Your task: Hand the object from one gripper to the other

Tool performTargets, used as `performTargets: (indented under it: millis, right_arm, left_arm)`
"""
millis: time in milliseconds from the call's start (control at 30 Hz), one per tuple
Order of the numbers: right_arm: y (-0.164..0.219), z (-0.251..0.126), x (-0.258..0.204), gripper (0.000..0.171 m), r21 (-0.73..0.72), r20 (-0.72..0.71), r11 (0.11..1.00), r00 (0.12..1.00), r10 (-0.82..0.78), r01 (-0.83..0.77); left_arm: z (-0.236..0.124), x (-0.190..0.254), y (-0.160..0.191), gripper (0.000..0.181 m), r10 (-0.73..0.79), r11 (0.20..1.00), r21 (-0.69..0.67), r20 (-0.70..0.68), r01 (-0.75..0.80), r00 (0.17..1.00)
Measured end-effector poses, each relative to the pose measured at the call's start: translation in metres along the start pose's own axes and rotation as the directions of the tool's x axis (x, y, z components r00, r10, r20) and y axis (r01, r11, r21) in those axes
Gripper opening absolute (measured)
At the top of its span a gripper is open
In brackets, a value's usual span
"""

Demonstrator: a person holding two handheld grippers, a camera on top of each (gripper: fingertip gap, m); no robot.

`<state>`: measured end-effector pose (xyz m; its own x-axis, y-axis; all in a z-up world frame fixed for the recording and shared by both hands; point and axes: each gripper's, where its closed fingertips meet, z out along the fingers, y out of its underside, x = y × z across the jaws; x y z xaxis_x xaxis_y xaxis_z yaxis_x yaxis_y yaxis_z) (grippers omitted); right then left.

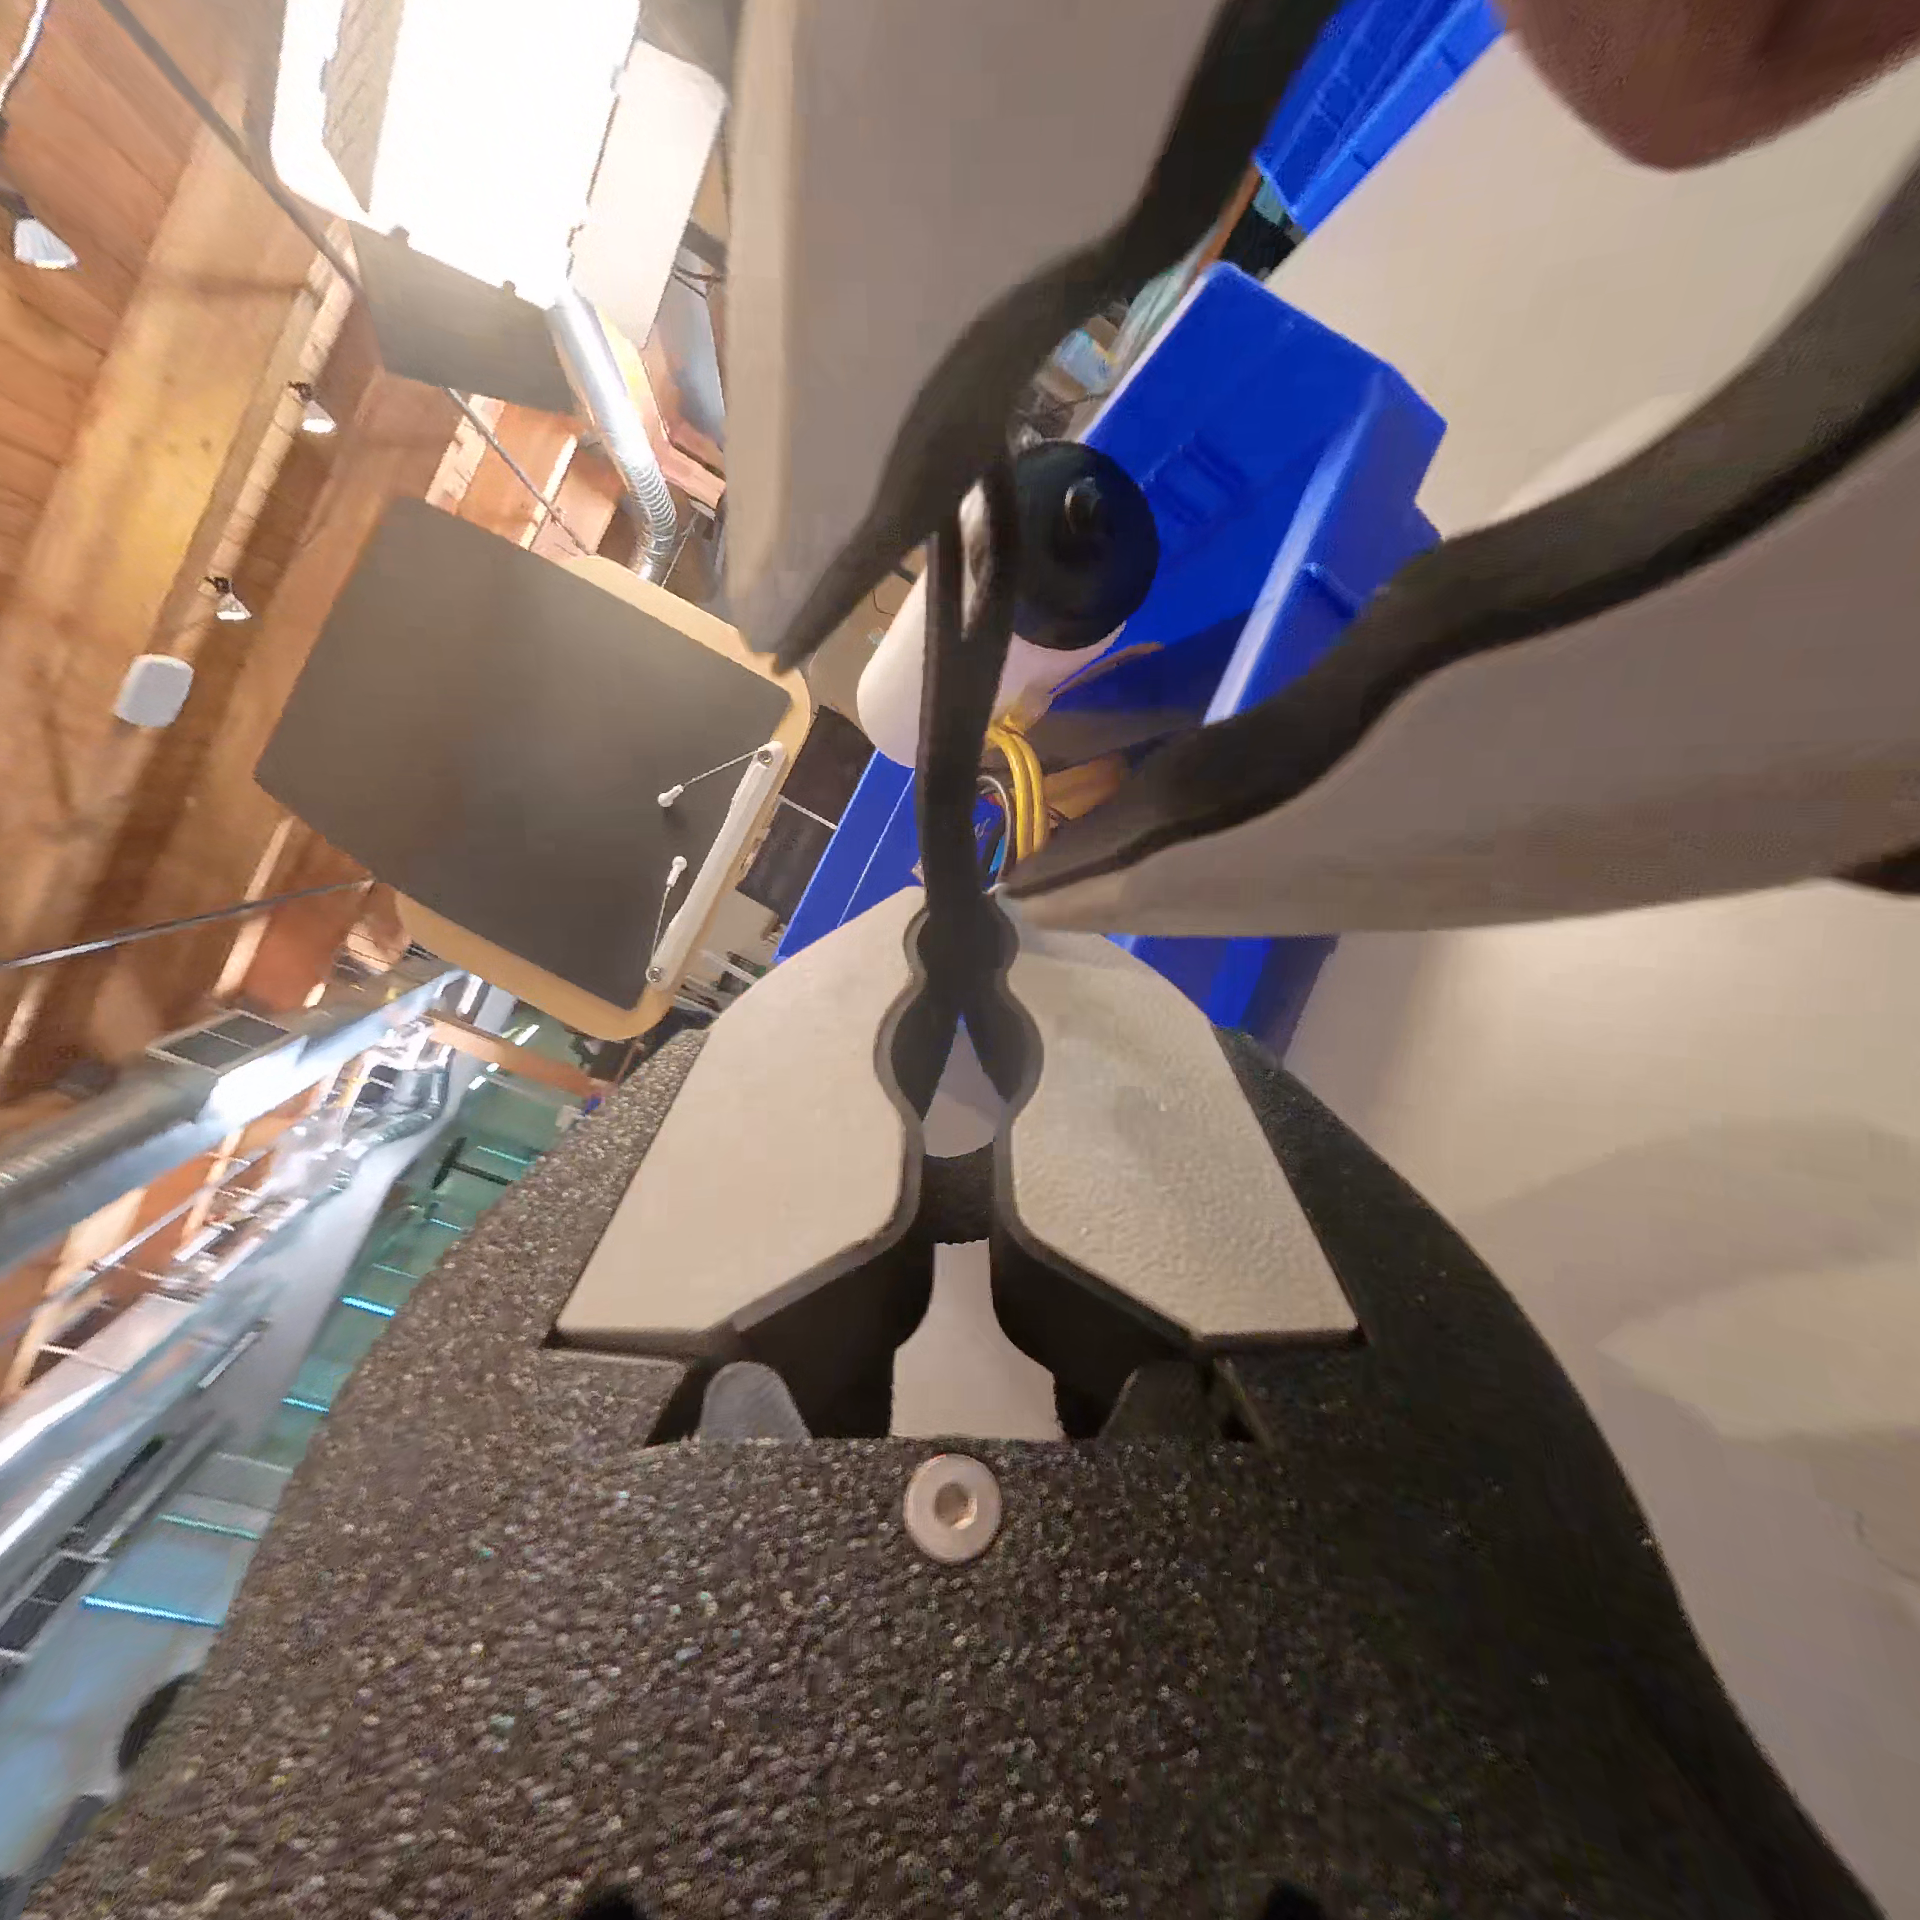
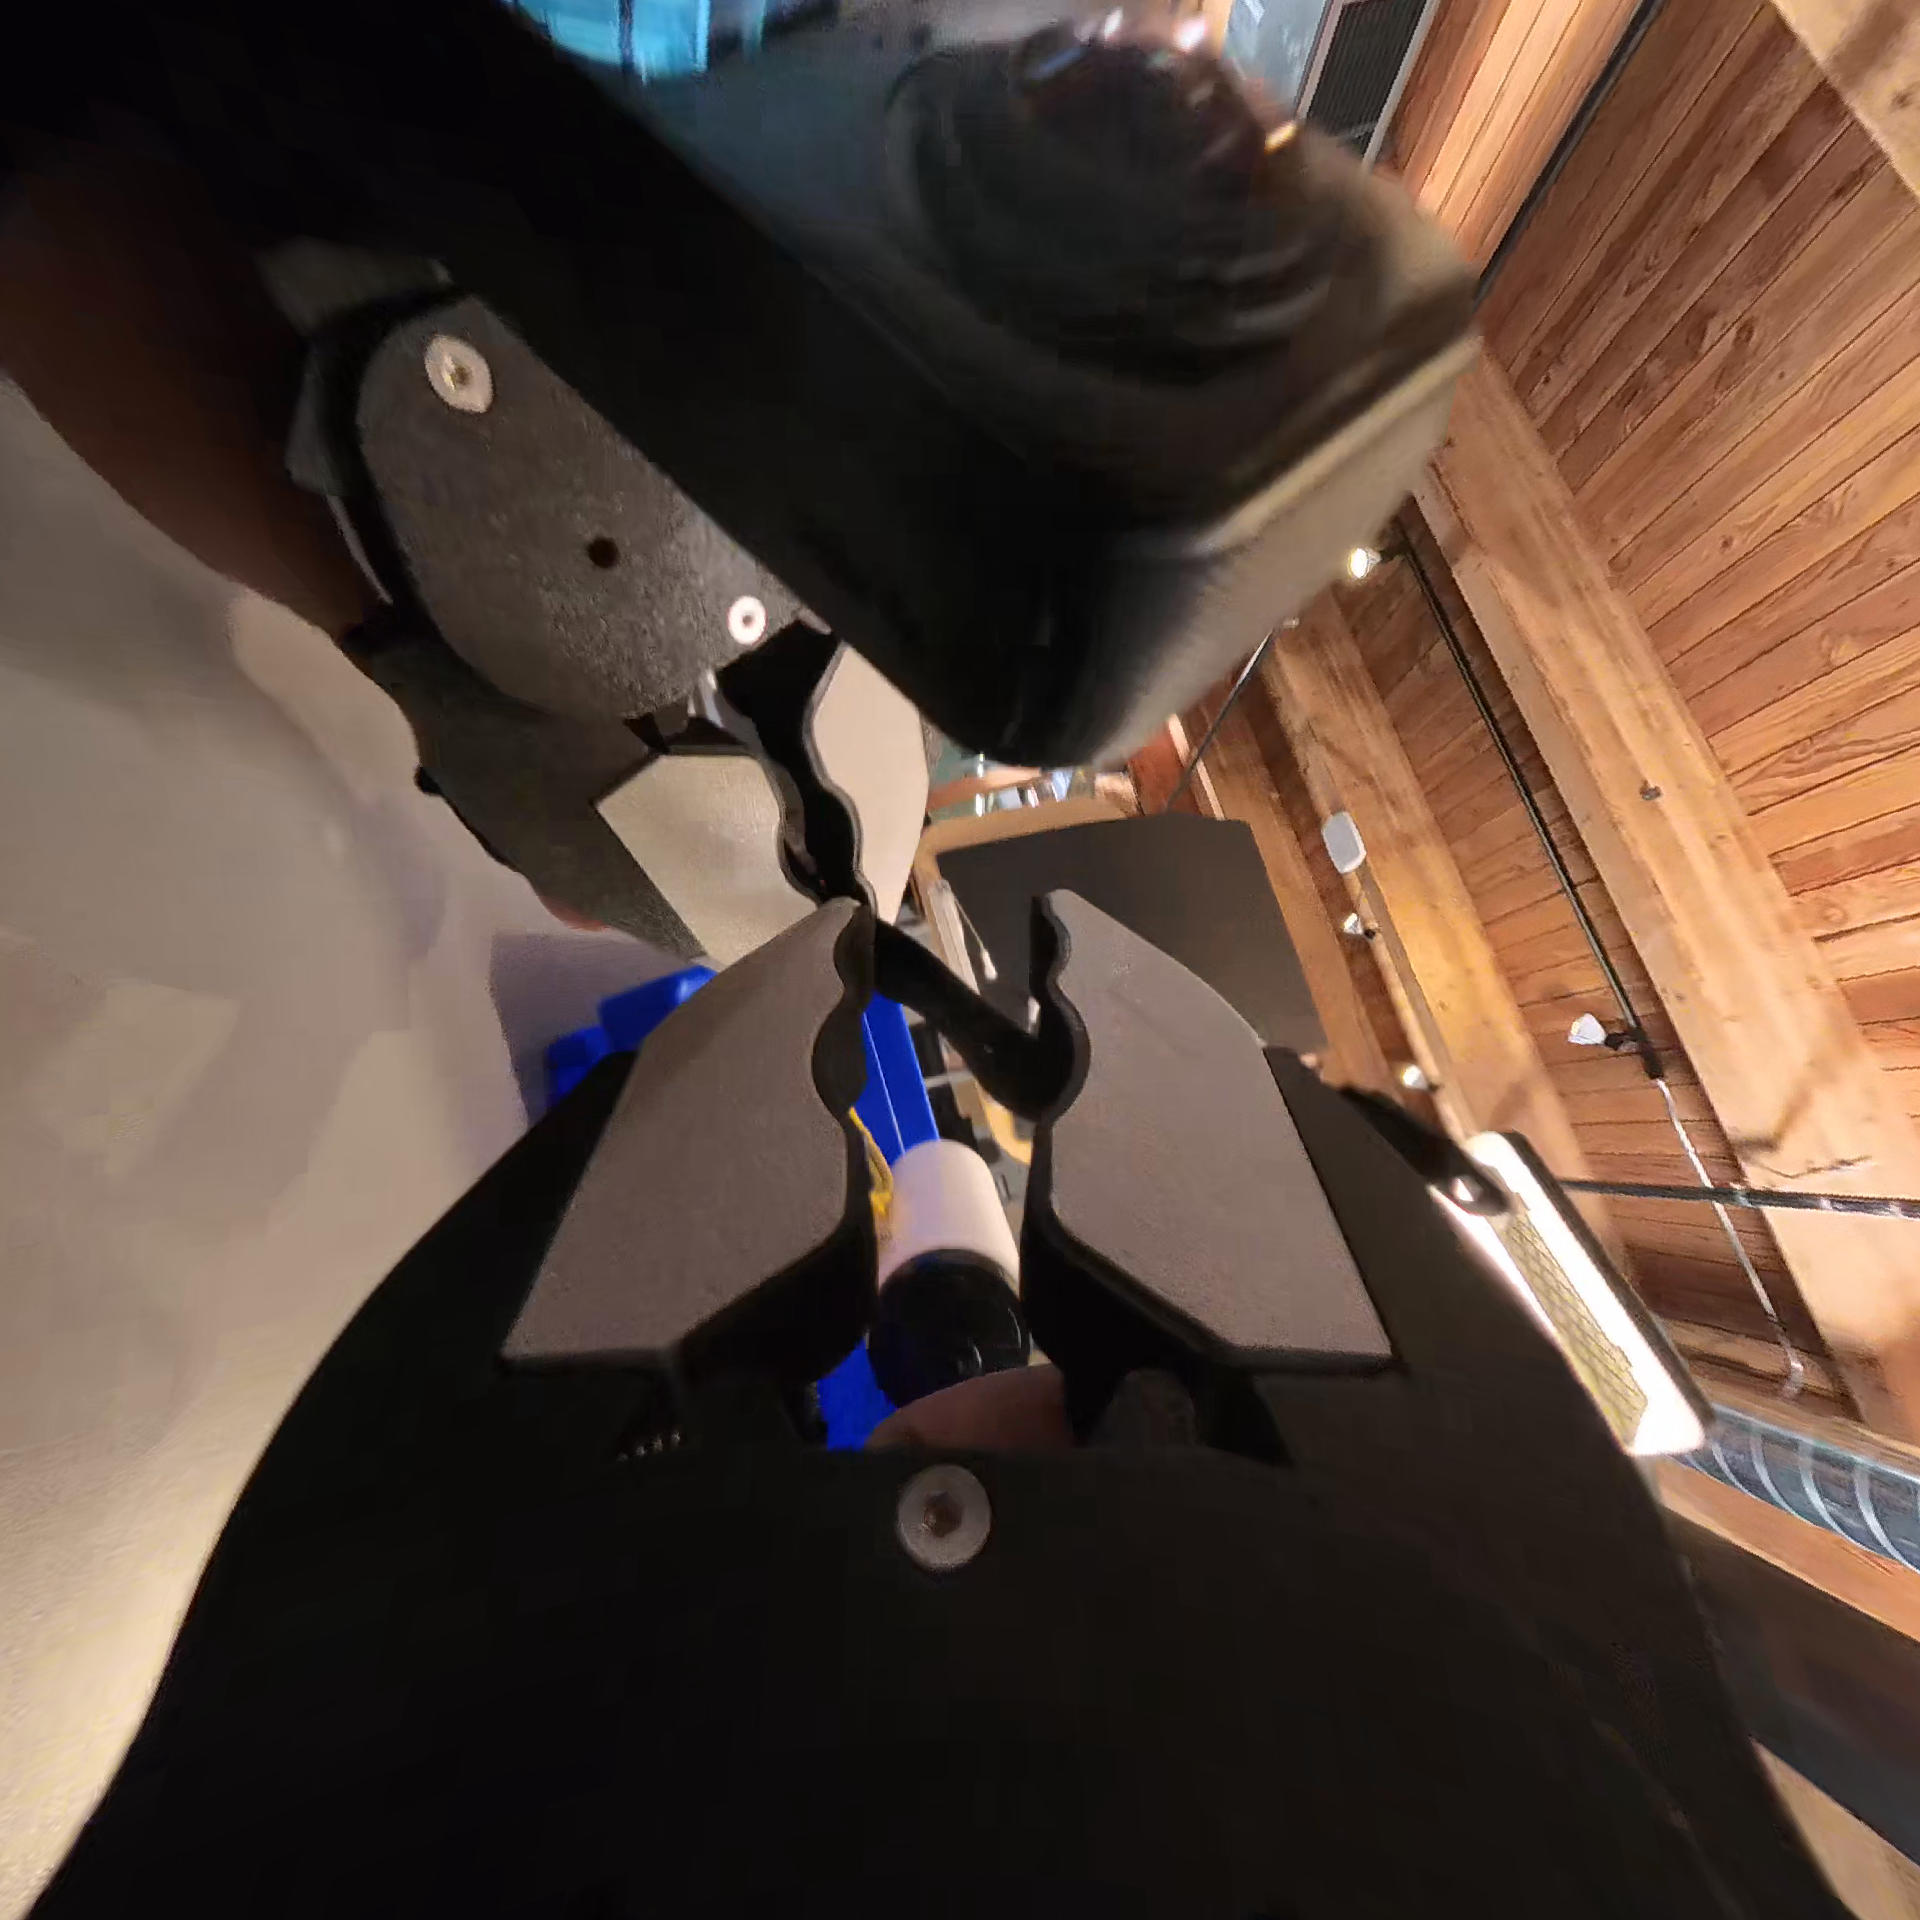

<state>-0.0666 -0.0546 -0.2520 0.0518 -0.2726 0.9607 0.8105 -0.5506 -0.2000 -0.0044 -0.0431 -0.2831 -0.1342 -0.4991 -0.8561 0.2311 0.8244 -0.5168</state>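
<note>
A thin black bent rod [image 1: 956, 727] is the object. My left gripper [image 1: 961, 925] is shut on its lower end, and the rod sticks out forward from the fingertips. My right gripper [image 1: 894, 769] comes in from above with its jaws apart on either side of the rod. In the right wrist view the right gripper [image 2: 948, 914] is open. The rod [image 2: 966, 1023] runs slantwise across the gap, from the left fingertip to a notch in the right finger. The left gripper [image 2: 844, 883] grips the rod's far end just beyond.
Blue plastic bins [image 1: 1247, 499] stand behind the grippers, with a white cylinder with a black cap [image 1: 1081, 540] and a yellow cable [image 1: 1023, 790]. A white surface [image 1: 1610, 1143] lies to the right. A black panel [image 1: 520, 748] and wooden boards [image 2: 1662, 520] are behind. A hand [image 1: 1714, 73] shows at the top right.
</note>
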Motion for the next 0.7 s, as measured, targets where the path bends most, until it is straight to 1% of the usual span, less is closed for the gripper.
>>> performTargets:
  millis: [67, 233, 367, 533, 633, 700]
  right_arm:
    - [0.012, 0.004, -0.003, 0.027, -0.071, -0.001, 0.997, 0.999, -0.039, 0.039]
    - [0.021, 0.004, 0.0, 0.022, -0.104, -0.007, 0.994, 0.999, -0.041, 0.04]
    - [0.044, 0.011, -0.008, 0.017, -0.247, 0.024, 0.964, 0.995, -0.093, 0.096]
    - [0.045, 0.014, -0.011, 0.01, -0.276, 0.023, 0.959, 0.998, -0.055, 0.059]
    - [0.047, 0.015, -0.016, 0.013, -0.28, 0.049, 0.959, 0.998, -0.036, 0.049]
    - [0.049, 0.014, -0.021, 0.019, -0.278, 0.078, 0.96, 0.997, -0.024, 0.045]
  left_arm:
    - [0.001, 0.005, 0.001, 0.007, 0.043, 0.999, -0.012, -0.011, -0.043, 0.999]
    - [0.002, 0.007, 0.002, 0.007, 0.057, 0.998, -0.012, -0.022, -0.058, 0.998]
    - [0.002, 0.007, 0.003, 0.007, 0.101, 0.994, -0.034, 0.0, -0.101, 0.995]
    - [0.004, 0.005, 0.005, 0.007, 0.071, 0.997, -0.038, -0.007, -0.071, 0.997]
    - [0.004, 0.008, 0.007, 0.007, 0.059, 0.997, -0.04, -0.027, -0.06, 0.998]
    - [0.004, 0.008, 0.005, 0.007, 0.024, 1.0, -0.019, -0.04, -0.025, 0.999]
